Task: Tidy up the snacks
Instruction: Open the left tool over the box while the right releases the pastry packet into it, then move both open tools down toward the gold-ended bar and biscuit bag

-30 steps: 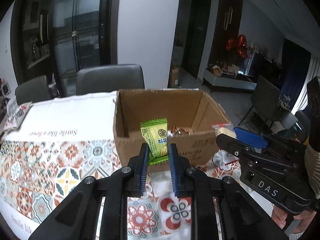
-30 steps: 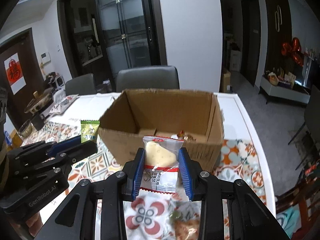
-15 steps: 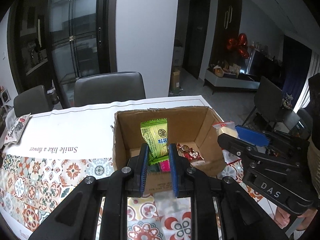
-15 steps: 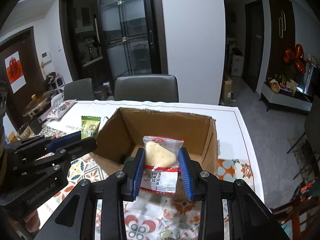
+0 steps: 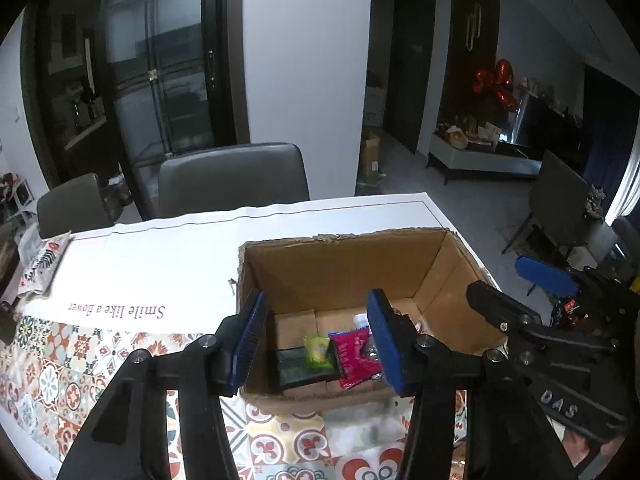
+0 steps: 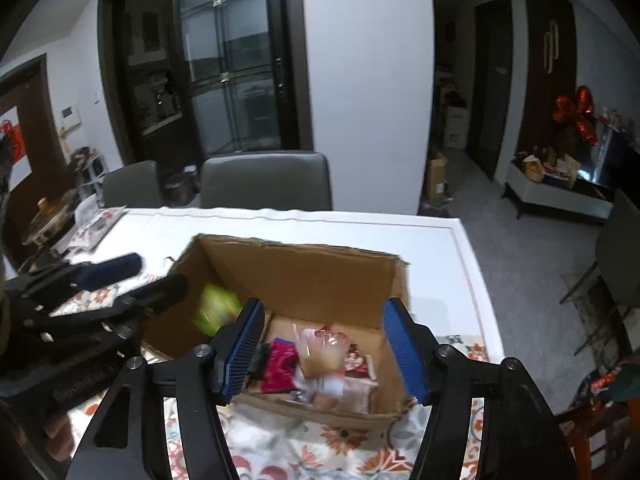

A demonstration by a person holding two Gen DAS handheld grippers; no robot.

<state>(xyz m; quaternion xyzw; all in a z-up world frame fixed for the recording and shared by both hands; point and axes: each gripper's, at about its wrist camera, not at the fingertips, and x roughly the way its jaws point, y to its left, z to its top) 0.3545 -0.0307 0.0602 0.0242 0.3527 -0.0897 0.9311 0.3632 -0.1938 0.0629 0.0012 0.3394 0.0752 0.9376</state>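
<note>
Left wrist view: the left tool (image 5: 316,340) hangs over the near wall of the cardboard box (image 5: 344,264), jaws just opened and released, nothing between them. Below, the green packet (image 5: 317,353) lies on the box floor beside a red packet (image 5: 354,358). The right tool (image 6: 320,350), jaws also just opened and empty, hovers above the same box; the clear-wrapped pastry (image 6: 320,350) lies, blurred, inside among other snacks. The box stands on the bench (image 5: 160,264) near its far right corner. Grey chairs (image 5: 234,178) stand beyond the far edge.
</note>
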